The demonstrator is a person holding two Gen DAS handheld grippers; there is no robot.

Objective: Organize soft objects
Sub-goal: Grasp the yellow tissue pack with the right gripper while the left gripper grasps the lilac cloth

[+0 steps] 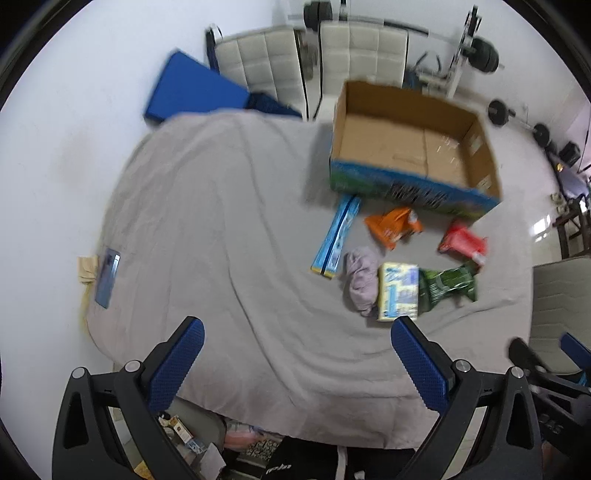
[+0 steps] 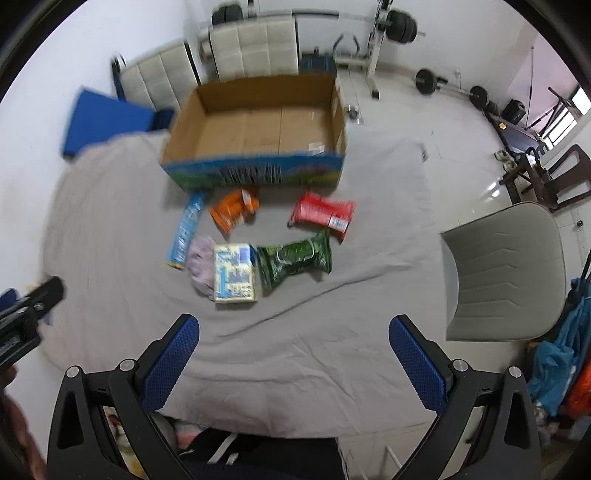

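Observation:
An open cardboard box (image 2: 258,122) stands at the far side of a table under a grey cloth (image 2: 295,350); it also shows in the left wrist view (image 1: 406,144). In front of it lie an orange pack (image 2: 234,210), a red pack (image 2: 323,214), a green pack (image 2: 295,258), a yellow-blue pack (image 2: 235,273), a lilac cloth (image 2: 201,264) and a long blue pack (image 2: 184,229). My right gripper (image 2: 293,336) is open and empty, near the table's front edge. My left gripper (image 1: 297,339) is open and empty, left of the packs.
White padded chairs (image 2: 255,44) stand behind the table, a grey chair (image 2: 506,269) at its right. A blue mat (image 1: 192,88) leans at the back left. A phone-like slab (image 1: 107,273) lies at the cloth's left edge. Gym weights (image 2: 399,22) stand beyond.

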